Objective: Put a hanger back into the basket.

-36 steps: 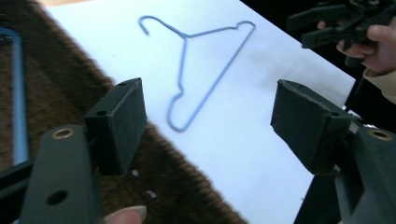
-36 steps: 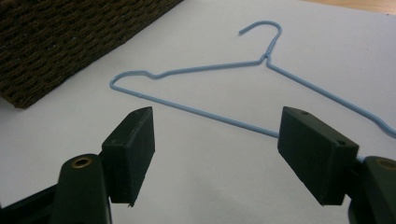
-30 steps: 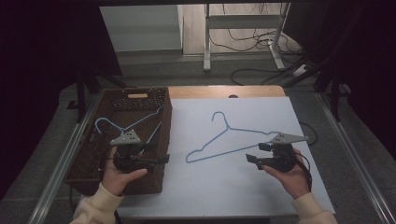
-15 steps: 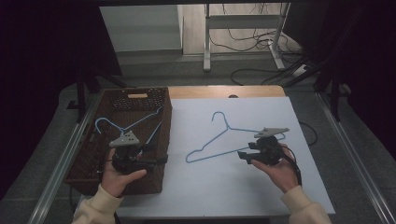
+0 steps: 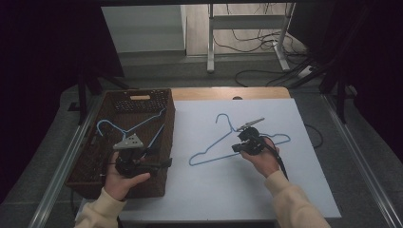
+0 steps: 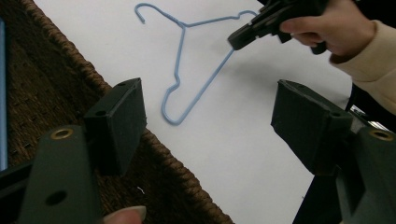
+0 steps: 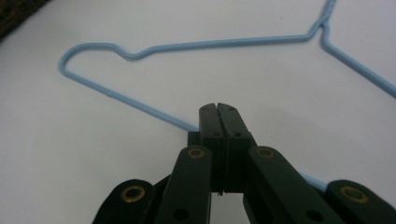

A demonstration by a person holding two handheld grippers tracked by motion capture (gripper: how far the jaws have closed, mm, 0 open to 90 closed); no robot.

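A light blue wire hanger point(image 5: 216, 158) lies flat on the white sheet point(image 5: 266, 190). My right gripper point(image 5: 237, 147) is shut, its tips low over the hanger's bottom bar. In the right gripper view the jaws point(image 7: 217, 108) are pressed together and the hanger point(image 7: 210, 44) wire passes under them, crossing the seam rather than lying in it. My left gripper point(image 5: 159, 159) is open over the right edge of the brown wicker basket point(image 5: 167, 128). In the left gripper view its jaws point(image 6: 210, 112) stand wide apart, framing the hanger point(image 6: 179, 60) and the right gripper point(image 6: 238, 39) beyond.
A second blue hanger point(image 5: 142, 124) rests inside the basket, whose woven rim point(image 6: 46, 93) runs below my left jaw. A wooden strip of table point(image 5: 228, 92) shows behind the sheet. Metal rails point(image 5: 361, 161) border both sides.
My right gripper has moved left and forward across the sheet until its tips reach the hanger's bottom bar. The left gripper has stayed over the basket edge.
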